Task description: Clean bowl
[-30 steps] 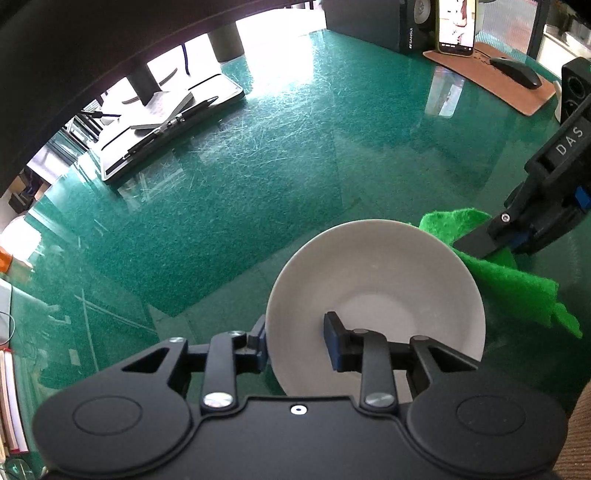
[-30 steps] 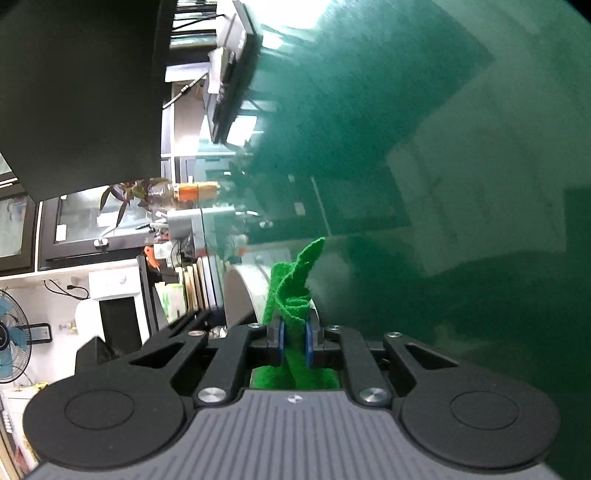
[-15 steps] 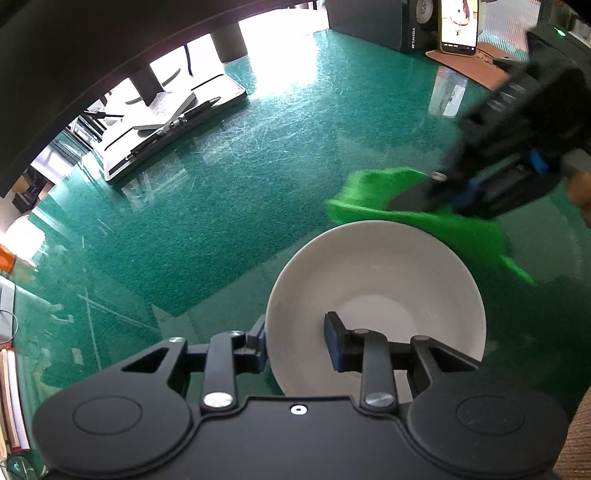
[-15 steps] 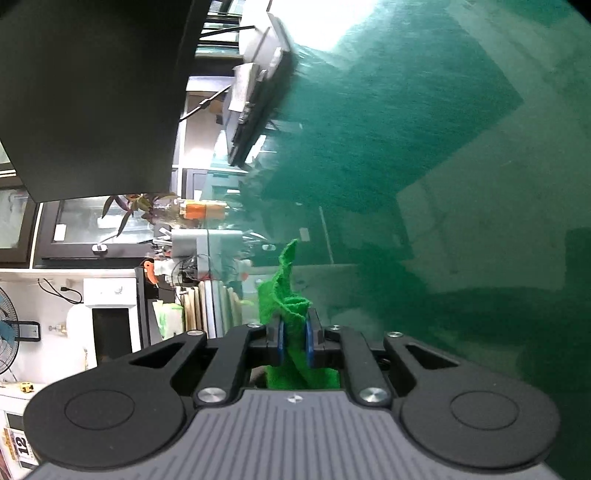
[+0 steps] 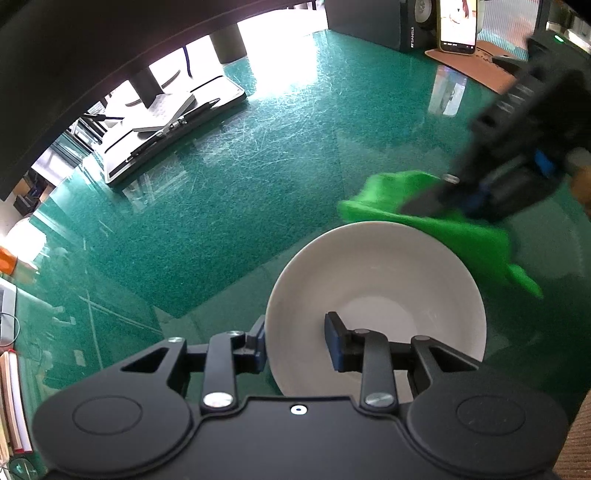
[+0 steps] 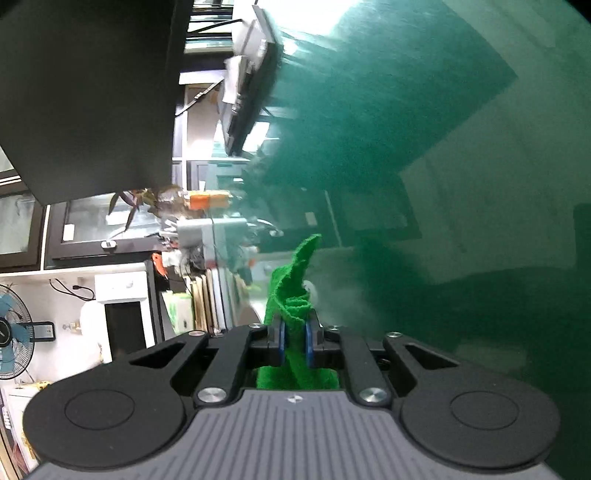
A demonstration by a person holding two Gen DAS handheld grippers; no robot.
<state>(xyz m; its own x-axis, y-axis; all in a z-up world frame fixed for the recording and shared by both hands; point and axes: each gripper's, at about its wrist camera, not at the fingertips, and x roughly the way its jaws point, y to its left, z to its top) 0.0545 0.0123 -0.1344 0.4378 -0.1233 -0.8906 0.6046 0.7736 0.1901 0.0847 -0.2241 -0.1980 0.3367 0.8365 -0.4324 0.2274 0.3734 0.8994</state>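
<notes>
A white bowl point(image 5: 373, 280) sits on the green glass table point(image 5: 221, 192). My left gripper point(image 5: 295, 343) is shut on the bowl's near rim, one finger outside the wall and one inside. My right gripper point(image 6: 294, 341) is shut on a bright green cloth point(image 6: 291, 295). In the left wrist view the right gripper point(image 5: 424, 201), blurred, hangs over the bowl's far right rim. There the green cloth point(image 5: 454, 225) drapes across that rim and trails down to the right.
A black tray with a notebook and pen point(image 5: 170, 122) lies at the table's far left. A phone point(image 5: 458, 26) stands on a brown mat point(image 5: 480, 70) beside a speaker point(image 5: 369, 22) at the far right. A dark monitor point(image 5: 92, 55) overhangs the left.
The right gripper with the cloth rose from the table right of the bowl and swung up over its far rim, then drew slightly right. The left gripper and bowl stayed put.
</notes>
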